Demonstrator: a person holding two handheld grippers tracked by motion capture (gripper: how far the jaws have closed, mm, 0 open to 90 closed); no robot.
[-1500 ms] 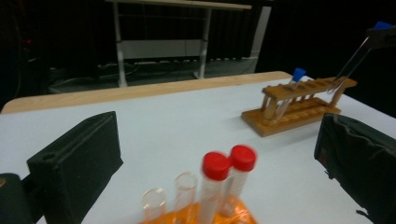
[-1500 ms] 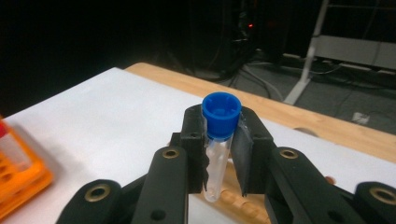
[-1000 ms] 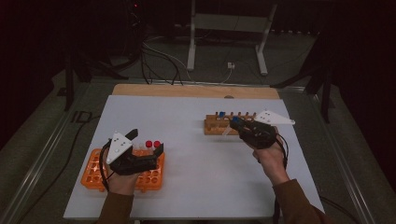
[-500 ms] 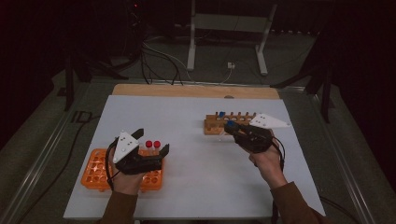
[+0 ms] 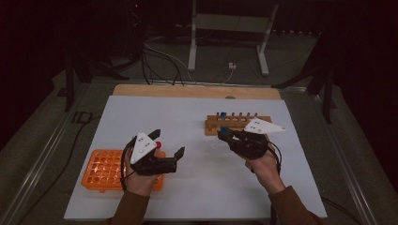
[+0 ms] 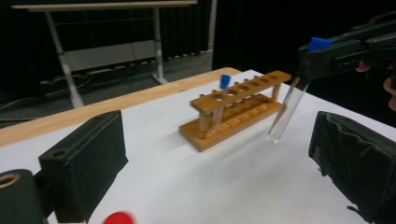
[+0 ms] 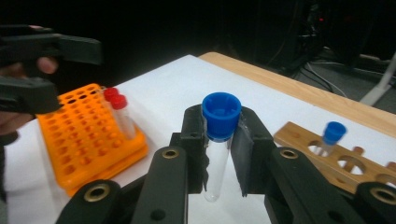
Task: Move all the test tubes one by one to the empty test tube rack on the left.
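Observation:
My right gripper [image 5: 228,135] [image 7: 218,140] is shut on a clear test tube with a blue cap [image 7: 220,116] [image 6: 286,109], held just above the white table in front of the wooden rack [image 5: 238,123] [image 6: 233,114]. One more blue-capped tube [image 6: 224,83] [image 7: 332,134] stands in that rack. My left gripper [image 5: 168,143] [image 6: 219,177] is open and empty, hovering right of the orange rack [image 5: 104,169] [image 7: 86,137]. Two red-capped tubes [image 7: 116,109] [image 5: 158,145] stand at the orange rack's near corner.
A white sheet [image 5: 197,187] covers the table, with a wooden strip [image 5: 187,91] along the far edge. A metal stand [image 5: 225,28] and cables lie on the dark floor beyond. Between the two racks the sheet is bare.
My right gripper has carried the blue-capped tube leftward, away from the wooden rack. My left gripper has moved right, off the orange rack toward the table's middle, jaws still open.

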